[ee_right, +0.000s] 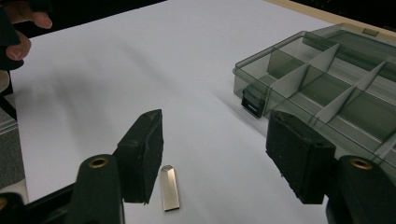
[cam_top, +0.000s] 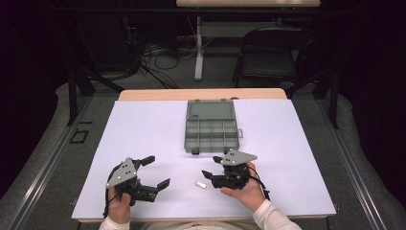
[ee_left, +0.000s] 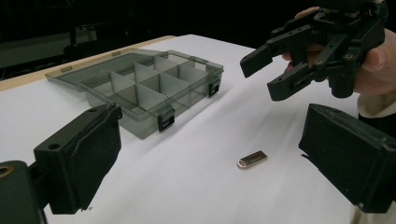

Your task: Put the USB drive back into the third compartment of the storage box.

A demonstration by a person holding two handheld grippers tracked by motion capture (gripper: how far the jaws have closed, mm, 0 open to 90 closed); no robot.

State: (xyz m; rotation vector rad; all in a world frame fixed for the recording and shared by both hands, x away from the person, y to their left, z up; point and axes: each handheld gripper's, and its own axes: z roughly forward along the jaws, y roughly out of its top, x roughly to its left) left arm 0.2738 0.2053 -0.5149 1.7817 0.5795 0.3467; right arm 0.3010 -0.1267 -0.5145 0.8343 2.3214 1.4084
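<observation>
Right gripper (ee_right: pixel 215 158): jaws spread wide, nothing between them, hovering low over the USB stick (ee_right: pixel 169 188), which sits bottom centre of the right gripper view, just inside the left-hand jaw pad. In the high view the stick (cam_top: pixel 200 185) lies flat on the white table (cam_top: pixel 143 134), lower middle of frame, between both grippers.

Left gripper (cam_top: pixel 151 172): also spread, empty, lower left.

Stick looks like a small metal slab: light, rigid, probably slick, very low profile. Best bet: pinch across the long edges, pads right down at the table surface.

Compartment box (cam_top: pixel 211 127) sits open, upper centre, apparently empty.
</observation>
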